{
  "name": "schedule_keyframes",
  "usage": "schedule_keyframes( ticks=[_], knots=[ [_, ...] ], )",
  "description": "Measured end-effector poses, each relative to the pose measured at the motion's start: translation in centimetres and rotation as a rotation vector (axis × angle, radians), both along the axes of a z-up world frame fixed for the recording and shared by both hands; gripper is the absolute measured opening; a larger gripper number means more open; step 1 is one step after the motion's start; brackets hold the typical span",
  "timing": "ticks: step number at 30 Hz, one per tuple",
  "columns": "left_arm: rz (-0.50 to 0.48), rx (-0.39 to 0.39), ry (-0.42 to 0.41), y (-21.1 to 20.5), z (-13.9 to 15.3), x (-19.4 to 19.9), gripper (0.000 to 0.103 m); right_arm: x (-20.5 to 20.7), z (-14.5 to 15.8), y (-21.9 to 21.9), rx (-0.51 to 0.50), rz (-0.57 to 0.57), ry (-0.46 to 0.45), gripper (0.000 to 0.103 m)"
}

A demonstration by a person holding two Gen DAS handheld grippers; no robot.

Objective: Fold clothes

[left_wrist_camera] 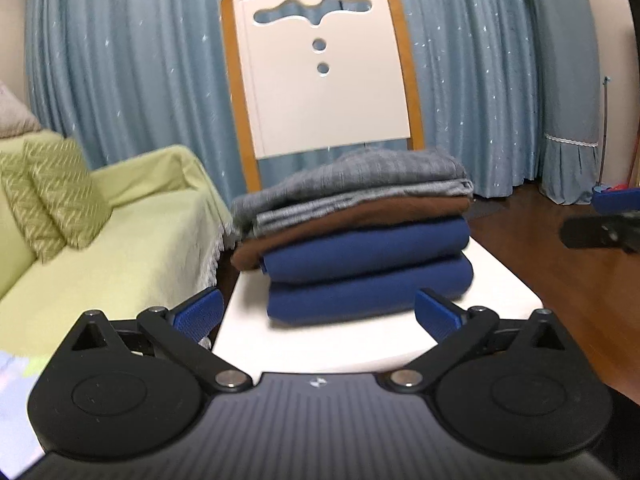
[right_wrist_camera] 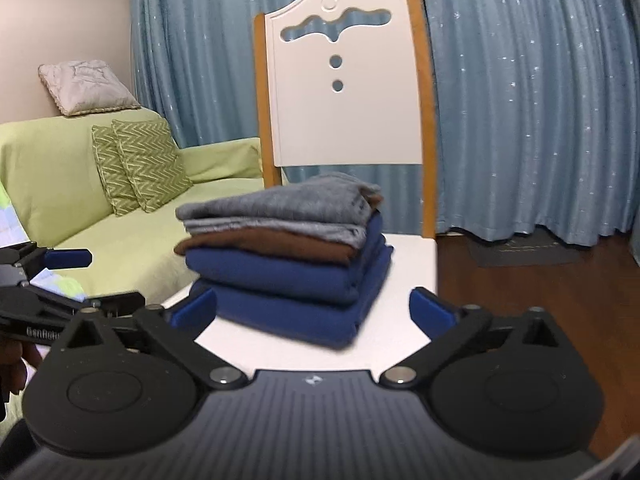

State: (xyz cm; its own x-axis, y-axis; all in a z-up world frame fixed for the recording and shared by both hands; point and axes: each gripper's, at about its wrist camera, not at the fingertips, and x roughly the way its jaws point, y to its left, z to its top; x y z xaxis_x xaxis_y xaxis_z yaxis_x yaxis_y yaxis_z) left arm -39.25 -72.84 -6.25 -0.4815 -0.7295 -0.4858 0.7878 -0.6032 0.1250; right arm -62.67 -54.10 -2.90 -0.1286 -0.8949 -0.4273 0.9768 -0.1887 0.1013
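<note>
Left gripper (left_wrist_camera: 318,312), seen from its own wrist camera, with jaws spread wide and nothing between the blue pads (left_wrist_camera: 199,312); both pads stand clear of the cloth. Right gripper (right_wrist_camera: 314,308), seen from its own camera, likewise spread wide and empty. Each gripper also appears in the other's view: the right one at the 3 o'clock edge of the left view, the left one at the 9 o'clock edge of the right view.

Stack of folded clothes (left_wrist_camera: 360,240) at the centre of both views, resting on the white seat of a chair (left_wrist_camera: 500,292), just beyond the pads of each gripper. From bottom to top: two dark blue garments (left_wrist_camera: 368,292), one brown garment (left_wrist_camera: 348,222), one grey garment (left_wrist_camera: 360,184). The folded edges face the cameras; the grey layer sits slightly askew on the brown one.

Chair back (left_wrist_camera: 320,72), white with orange-brown side rails, rises at 12 o'clock behind the stack. Blue-grey curtains (left_wrist_camera: 120,60) hang behind it. A sofa under a yellow-green cover (left_wrist_camera: 120,240), carrying two zigzag-patterned cushions (left_wrist_camera: 52,196), lies at 9 o'clock. Dark wooden floor (left_wrist_camera: 580,288) shows at 3 o'clock.
</note>
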Motion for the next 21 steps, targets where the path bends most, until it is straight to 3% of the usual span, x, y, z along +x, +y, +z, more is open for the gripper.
schedule_keyframes(
  ticks=[6, 13, 21],
  knots=[
    [-0.008, 0.056, 0.029, 2.3, 0.6, 1.3, 0.102, 1.5, 0.3, 2.7, 0.041, -0.023, 0.049, 0.102],
    [-0.008, 0.086, 0.02, 4.4, 1.3, 2.1, 0.102, 3.4, 1.1, 5.5, 0.018, -0.076, 0.065, 0.102],
    [0.075, 0.115, 0.071, 5.5, 1.8, 3.2, 0.102, 3.7, 1.0, 6.9, -0.01, -0.076, 0.046, 0.102]
  ],
)
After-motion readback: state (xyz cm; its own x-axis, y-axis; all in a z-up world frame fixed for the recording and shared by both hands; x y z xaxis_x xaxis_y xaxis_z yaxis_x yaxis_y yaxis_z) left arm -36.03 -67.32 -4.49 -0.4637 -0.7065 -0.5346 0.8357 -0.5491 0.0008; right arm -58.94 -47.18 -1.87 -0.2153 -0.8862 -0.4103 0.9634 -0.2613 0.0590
